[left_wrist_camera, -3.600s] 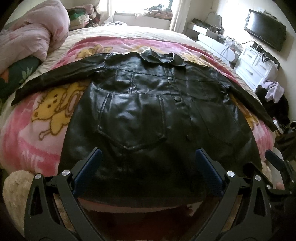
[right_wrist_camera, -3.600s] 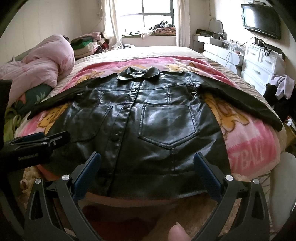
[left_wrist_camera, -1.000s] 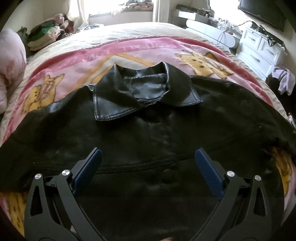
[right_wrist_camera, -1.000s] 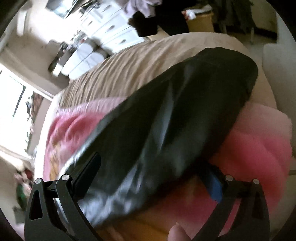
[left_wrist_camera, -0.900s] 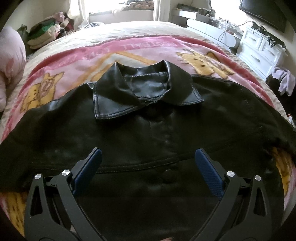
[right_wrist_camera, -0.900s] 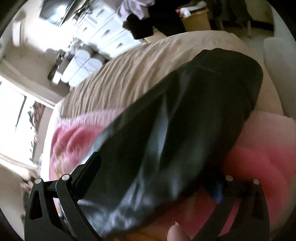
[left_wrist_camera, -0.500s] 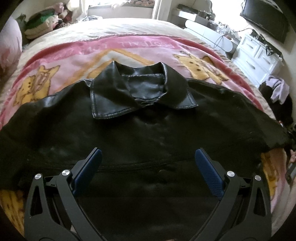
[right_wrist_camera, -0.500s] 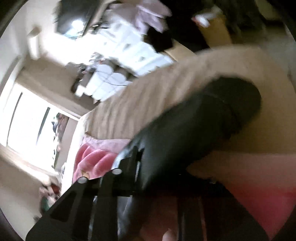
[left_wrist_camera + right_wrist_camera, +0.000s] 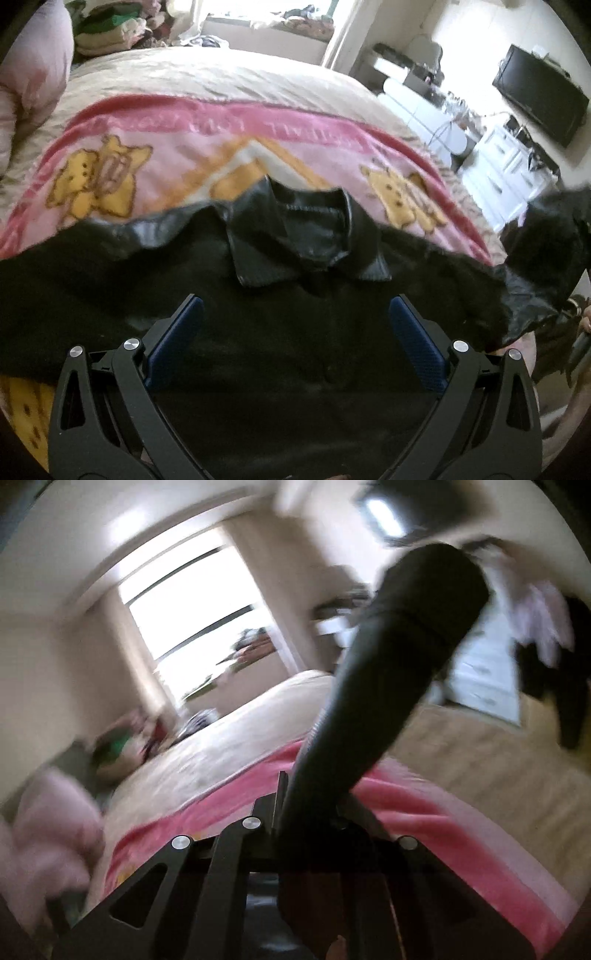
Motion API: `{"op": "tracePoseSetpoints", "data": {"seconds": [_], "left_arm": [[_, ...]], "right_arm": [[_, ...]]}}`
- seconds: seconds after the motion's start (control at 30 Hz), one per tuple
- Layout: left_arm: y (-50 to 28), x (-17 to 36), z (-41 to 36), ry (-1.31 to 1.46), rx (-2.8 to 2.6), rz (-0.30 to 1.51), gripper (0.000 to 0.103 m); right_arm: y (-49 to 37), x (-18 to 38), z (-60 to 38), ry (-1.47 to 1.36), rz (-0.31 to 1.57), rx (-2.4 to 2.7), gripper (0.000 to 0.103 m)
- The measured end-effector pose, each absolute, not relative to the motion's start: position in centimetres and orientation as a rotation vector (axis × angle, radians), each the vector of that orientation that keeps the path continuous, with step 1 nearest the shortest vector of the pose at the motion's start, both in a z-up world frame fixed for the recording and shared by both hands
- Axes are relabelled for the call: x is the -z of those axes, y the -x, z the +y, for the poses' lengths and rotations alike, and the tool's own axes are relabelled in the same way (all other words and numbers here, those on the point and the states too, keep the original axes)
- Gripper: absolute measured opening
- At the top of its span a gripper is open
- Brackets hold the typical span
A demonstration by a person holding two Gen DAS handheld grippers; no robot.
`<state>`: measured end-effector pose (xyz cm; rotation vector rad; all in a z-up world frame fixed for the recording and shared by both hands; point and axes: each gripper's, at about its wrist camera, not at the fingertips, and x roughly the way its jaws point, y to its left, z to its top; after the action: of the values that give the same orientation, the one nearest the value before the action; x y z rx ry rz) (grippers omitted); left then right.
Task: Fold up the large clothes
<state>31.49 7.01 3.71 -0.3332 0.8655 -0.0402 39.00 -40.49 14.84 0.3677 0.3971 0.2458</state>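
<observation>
Your right gripper (image 9: 314, 812) has its jaws clamped on the sleeve (image 9: 388, 686) of the black faux-leather jacket (image 9: 295, 332), which rises up and away ahead of them. Your left gripper (image 9: 295, 332) hovers with jaws wide, holding nothing, above the jacket's chest; the collar (image 9: 310, 236) lies just ahead of them on the pink cartoon-print blanket (image 9: 184, 147) covering the bed. This looks like the first fold, the sleeve. Next, carry it inward across the chest, lay it flat, and release without dragging the body.
</observation>
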Motion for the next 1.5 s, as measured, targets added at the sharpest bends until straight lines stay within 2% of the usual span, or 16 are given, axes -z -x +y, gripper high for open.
{"op": "tracePoseSetpoints", "data": {"seconds": [0.13,0.27,0.57,0.8,1.0,1.03,1.07,1.1,1.13,1.17,1.27,1.37,1.4,1.47,1.5], "left_arm": [[-30.7,-5.5,9.1,0.426,0.087,0.829,0.094],[-29.5,-7.1,11.7,0.519,0.123,0.769,0.094],[-26.0,-6.6,18.5,0.806,0.180,0.685,0.094],[-24.8,-3.9,21.1,0.890,0.146,0.733,0.094],[-24.3,-1.1,22.1,0.894,0.125,0.818,0.094],[-24.5,-0.4,21.8,0.884,0.124,0.847,0.094],[-24.6,0.2,21.7,0.877,0.124,0.867,0.094],[-24.7,0.7,21.6,0.875,0.121,0.885,0.094],[-24.9,1.5,21.5,0.886,0.122,0.909,0.094],[-25.1,2.1,21.5,0.897,0.122,0.930,0.094],[-25.4,3.4,21.1,0.881,0.106,0.978,0.094],[-25.5,4.3,20.1,0.859,0.116,1.009,0.091],[-25.6,4.5,19.9,0.856,0.115,1.009,0.082],[-25.8,4.7,19.1,0.828,0.116,1.013,0.048],[-26.0,4.8,18.3,0.791,0.118,1.028,0.040]], "right_arm": [[-38.2,-16.6,-33.2,-0.256,0.395,-0.435,0.006],[-36.2,-16.0,-25.5,-0.128,0.407,-0.590,0.006],[-33.1,-8.9,-14.1,0.098,0.506,-0.707,0.006],[-28.8,-3.2,-7.9,0.289,0.533,-0.714,0.006],[-27.2,1.9,-5.2,0.416,0.597,-0.705,0.016],[-27.1,2.7,-4.8,0.441,0.613,-0.708,0.021],[-26.9,3.2,-4.5,0.468,0.635,-0.704,0.030],[-26.8,3.7,-4.5,0.486,0.660,-0.695,0.057],[-26.4,4.0,-4.5,0.496,0.680,-0.693,0.077],[-26.1,4.0,-4.8,0.493,0.686,-0.708,0.083],[-25.2,3.4,-6.4,0.475,0.677,-0.727,0.091],[-25.1,2.1,-9.5,0.378,0.692,-0.753,0.094],[-25.2,1.8,-10.2,0.355,0.698,-0.754,0.094],[-25.9,0.9,-12.7,0.270,0.713,-0.722,0.094],[-26.4,0.7,-13.6,0.238,0.717,-0.707,0.094]]}}
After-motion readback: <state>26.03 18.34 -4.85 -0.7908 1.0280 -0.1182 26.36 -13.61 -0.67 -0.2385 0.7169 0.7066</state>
